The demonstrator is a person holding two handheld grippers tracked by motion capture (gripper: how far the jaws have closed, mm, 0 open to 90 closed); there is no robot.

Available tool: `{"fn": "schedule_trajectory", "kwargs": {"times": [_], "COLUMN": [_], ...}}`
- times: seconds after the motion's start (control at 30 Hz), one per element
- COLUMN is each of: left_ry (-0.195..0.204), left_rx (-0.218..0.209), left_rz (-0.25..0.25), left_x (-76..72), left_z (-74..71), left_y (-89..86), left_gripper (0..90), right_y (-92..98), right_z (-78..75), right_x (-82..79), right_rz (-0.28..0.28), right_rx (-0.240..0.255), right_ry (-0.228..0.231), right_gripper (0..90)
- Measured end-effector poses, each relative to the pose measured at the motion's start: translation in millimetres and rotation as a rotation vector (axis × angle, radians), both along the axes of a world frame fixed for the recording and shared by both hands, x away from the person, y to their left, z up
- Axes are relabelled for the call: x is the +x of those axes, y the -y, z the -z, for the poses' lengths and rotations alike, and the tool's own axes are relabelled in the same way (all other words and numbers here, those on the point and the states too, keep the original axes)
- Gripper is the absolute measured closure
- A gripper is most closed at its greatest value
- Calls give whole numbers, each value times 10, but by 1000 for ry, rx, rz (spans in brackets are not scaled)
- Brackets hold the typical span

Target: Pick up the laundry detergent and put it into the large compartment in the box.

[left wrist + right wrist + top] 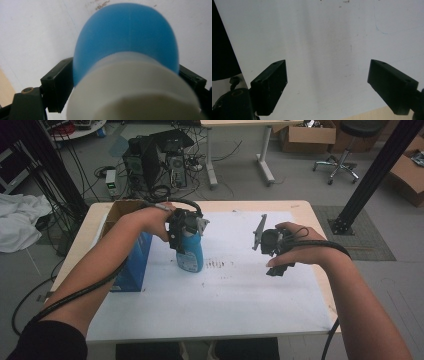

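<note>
Blue bottle [190,254] stands on the white sheet [240,290], the left gripper [125,80] pinching its white cap end from above. Judging by that, the grasp is being made; lifting comes next, needing a firm squeeze, while the right gripper [327,75] hangs spread and empty.

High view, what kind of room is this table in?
Probably a lab or workshop: black desktop computer towers with tangled cables sit on the grey floor, brown cardboard boxes behind, and a black metal frame post beside the light wooden table.
</note>
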State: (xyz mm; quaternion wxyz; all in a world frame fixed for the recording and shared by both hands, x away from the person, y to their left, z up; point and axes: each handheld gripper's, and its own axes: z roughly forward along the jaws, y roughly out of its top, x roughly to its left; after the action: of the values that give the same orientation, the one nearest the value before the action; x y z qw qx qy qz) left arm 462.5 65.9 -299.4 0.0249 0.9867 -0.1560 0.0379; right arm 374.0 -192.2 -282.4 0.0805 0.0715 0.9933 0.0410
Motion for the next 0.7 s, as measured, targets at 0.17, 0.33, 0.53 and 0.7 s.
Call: {"fn": "schedule_trajectory", "kwargs": {"times": [0.17,0.33,0.53,0.7], "left_ry": [-5,-6,-13,-15], "left_rx": [-2,-2,-3,-11], "left_rz": [2,4,5,8], "left_x": [-3,-9,-8,-11], "left_z": [0,-13,-14,-21], "left_y": [3,1,-14,-18], "left_gripper": [201,229,270,292], "right_y": [-3,-9,-14,-14], "right_z": [7,5,5,12], "right_x": [-3,-4,2,3], "right_rz": [-2,-2,-2,-1], "right_rx": [1,-4,-4,-6], "right_ry": [-1,-3,-2,-3], "right_gripper": [162,162,162,162]}}
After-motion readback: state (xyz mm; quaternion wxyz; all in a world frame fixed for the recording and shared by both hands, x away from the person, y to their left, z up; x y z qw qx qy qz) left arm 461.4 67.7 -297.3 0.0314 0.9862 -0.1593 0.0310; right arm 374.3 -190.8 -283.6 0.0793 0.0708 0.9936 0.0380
